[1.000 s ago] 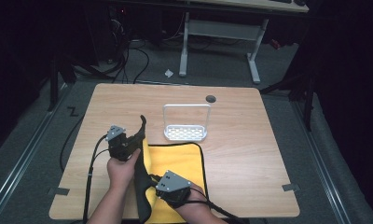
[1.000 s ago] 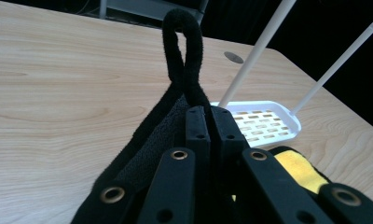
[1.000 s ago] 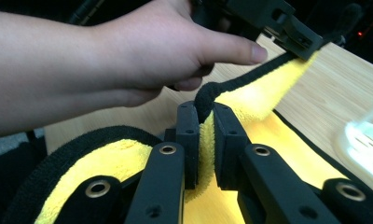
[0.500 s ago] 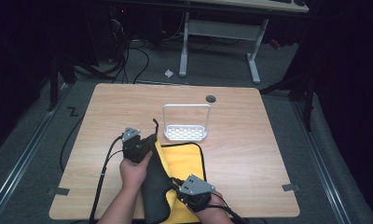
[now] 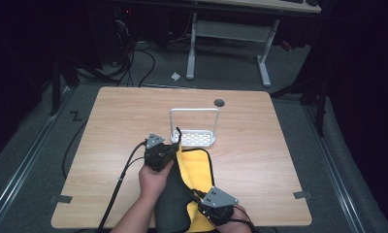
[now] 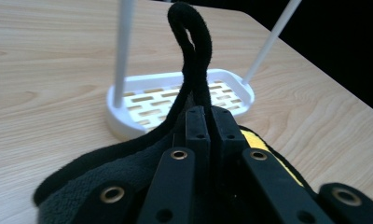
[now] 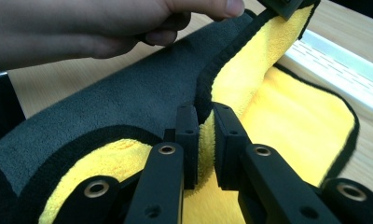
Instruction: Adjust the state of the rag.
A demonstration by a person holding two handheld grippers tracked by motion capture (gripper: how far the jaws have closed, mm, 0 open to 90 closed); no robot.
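Cloth: a microfibre towel, yellow on one face and dark grey on the other with a black hem, lies on the near half of the wooden table, partly folded so the grey side rolls over the yellow.

My left gripper: I hold it in my left hand just in front of the rack; its jaws are pressed together on the towel's black hem, and in the left gripper view a loop of that hem stands up above the jaw tips.

My right gripper: near the table's front edge, by my right hand; its jaws are nearly together with the towel's edge pinched between them, grey fold on one side of the pinch, yellow pile on the other. In the high view it sits at the towel's near end.

Lifted edge: the stretch of towel between my two grippers is raised off the table; the rest of the yellow face lies flat.

Rack: a small white wire-handled rack with a slotted base stands upright just beyond the towel, close to the left gripper's tips; I cannot tell whether the towel touches its base.

Table beyond: a round cable hole sits near the far edge, well apart from the towel.
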